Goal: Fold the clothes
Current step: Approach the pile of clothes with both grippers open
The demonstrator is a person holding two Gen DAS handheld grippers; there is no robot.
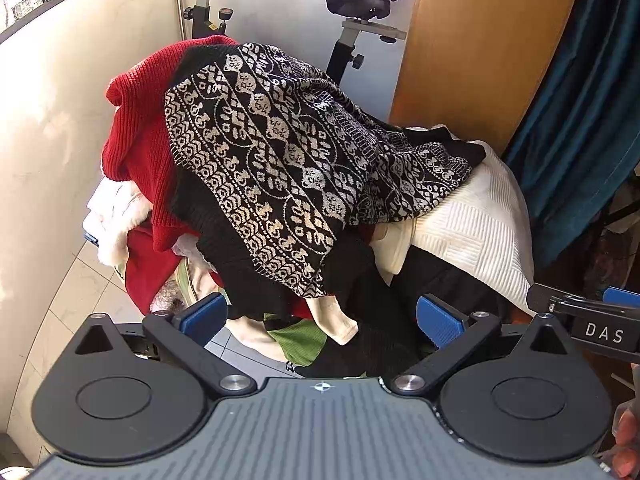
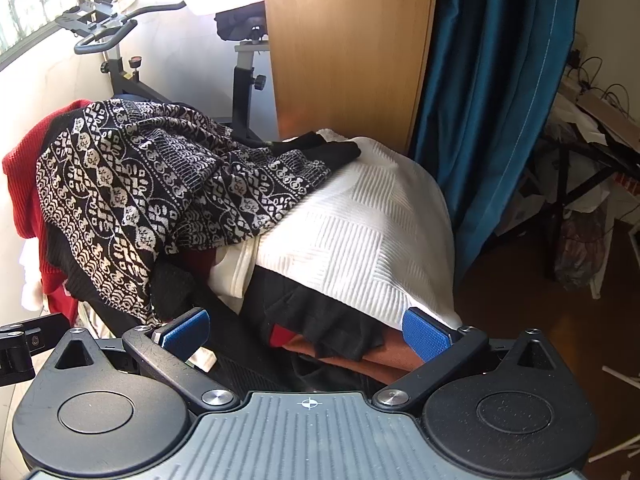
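Note:
A heap of clothes fills both views. On top lies a black-and-white patterned knit sweater (image 1: 288, 160), also seen in the right wrist view (image 2: 152, 192). A red knit garment (image 1: 140, 140) sits at its left. A white textured cloth (image 1: 480, 232) covers the right side, also in the right wrist view (image 2: 360, 232). Black garments (image 2: 328, 320) hang below. My left gripper (image 1: 320, 316) is open and empty, just before the pile's lower front. My right gripper (image 2: 306, 332) is open and empty, near the black garments under the white cloth.
An exercise bike (image 1: 208, 8) stands behind the pile by the wall. A wooden panel (image 2: 348, 52) and a teal curtain (image 2: 492, 92) rise at the right. A cluttered table (image 2: 592, 132) stands far right over wooden floor. The right gripper's body shows at the edge of the left view (image 1: 592, 320).

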